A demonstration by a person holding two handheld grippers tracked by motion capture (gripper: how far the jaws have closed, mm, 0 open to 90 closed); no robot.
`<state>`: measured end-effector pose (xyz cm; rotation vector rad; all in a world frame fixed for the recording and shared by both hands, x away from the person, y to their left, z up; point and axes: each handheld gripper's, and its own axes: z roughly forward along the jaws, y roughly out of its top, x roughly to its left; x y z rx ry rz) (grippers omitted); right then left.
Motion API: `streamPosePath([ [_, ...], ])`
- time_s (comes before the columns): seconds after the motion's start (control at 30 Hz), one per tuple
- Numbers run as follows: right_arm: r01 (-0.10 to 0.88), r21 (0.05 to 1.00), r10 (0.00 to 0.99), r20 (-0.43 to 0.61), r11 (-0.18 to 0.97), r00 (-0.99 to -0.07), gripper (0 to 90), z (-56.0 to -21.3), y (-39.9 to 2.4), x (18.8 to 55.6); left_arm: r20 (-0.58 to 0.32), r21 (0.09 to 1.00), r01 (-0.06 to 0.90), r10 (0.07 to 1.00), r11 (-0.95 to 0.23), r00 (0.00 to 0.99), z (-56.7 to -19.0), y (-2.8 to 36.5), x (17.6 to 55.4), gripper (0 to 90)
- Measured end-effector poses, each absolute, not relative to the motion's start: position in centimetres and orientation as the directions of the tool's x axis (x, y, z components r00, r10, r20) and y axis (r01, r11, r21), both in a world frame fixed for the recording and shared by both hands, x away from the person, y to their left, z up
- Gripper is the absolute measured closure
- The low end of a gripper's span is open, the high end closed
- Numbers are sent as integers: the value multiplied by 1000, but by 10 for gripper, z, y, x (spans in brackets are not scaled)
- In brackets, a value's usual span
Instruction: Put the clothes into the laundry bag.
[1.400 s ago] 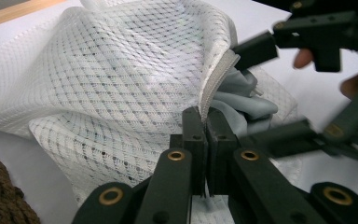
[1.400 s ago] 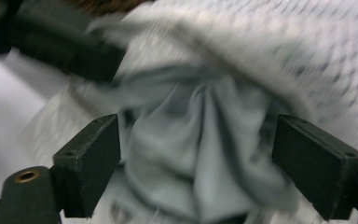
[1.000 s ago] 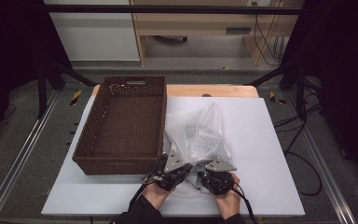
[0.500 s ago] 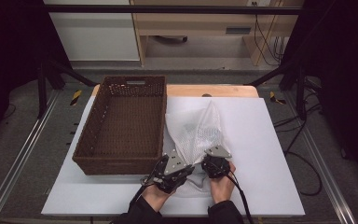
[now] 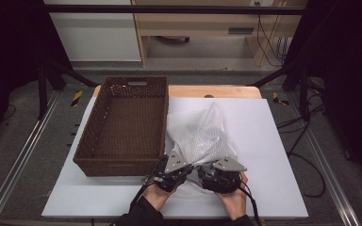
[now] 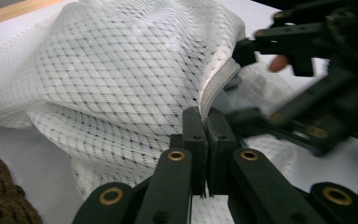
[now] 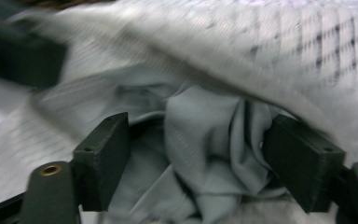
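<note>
White board covers the table (image 5: 273, 141), a brown wicker basket (image 5: 122, 127) at centre-left. Beside it at lower centre lies a white mesh bag (image 5: 200, 136). The left gripper (image 6: 204, 122) pinches its hem; the right gripper (image 7: 196, 158), jaws just spread, straddles crumpled pale-grey cloth (image 7: 205, 135) inside. Next: grasp that cloth.

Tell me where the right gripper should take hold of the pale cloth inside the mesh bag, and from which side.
Grip the bunched ridge of the pale cloth standing between the open jaws of the right gripper, coming straight in through the bag's mouth. The left gripper pinches the mesh bag by its hem, lifting that edge, so the mouth likely gives the freest way in; the raised fold suits a pinch.
</note>
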<state>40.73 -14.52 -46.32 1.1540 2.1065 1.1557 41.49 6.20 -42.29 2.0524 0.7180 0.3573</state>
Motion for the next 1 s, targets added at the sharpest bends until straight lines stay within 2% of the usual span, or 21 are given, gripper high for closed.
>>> streamPosePath([
  [0.17,450,840,824,8,302,-567,270,-465,-141,403,-24,834,354,613,-423,789,-423,61,415,878],
  [0.27,480,808,819,-7,343,-574,363,-474,-132,409,-22,831,354,610,-429,792,-424,60,415,878],
  [0.3,489,799,820,-9,351,-573,415,-477,-130,412,-22,831,354,609,-430,793,-425,59,415,878],
  [0.4,478,788,836,-83,388,-542,717,-483,-125,420,-24,830,355,608,-431,794,-425,59,414,878],
  [0.47,515,786,855,-31,341,-518,787,-480,-127,427,-26,830,355,606,-430,795,-425,59,414,878],
  [0.67,488,818,889,-59,304,-455,805,-477,-120,444,-26,834,343,590,-432,807,-424,57,411,879],
  [0.8,502,824,923,-60,260,-380,805,-487,-123,463,-25,832,341,585,-437,811,-423,56,409,879],
  [0.87,502,824,923,-62,261,-379,793,-486,-123,464,-29,828,348,587,-439,809,-425,57,411,879],
  [0.93,499,823,917,-64,272,-394,758,-485,-125,461,-33,825,355,591,-439,806,-427,57,413,879],
  [1.0,508,824,909,-20,250,-416,629,-481,-128,457,-31,823,359,594,-441,804,-429,58,414,879],
])
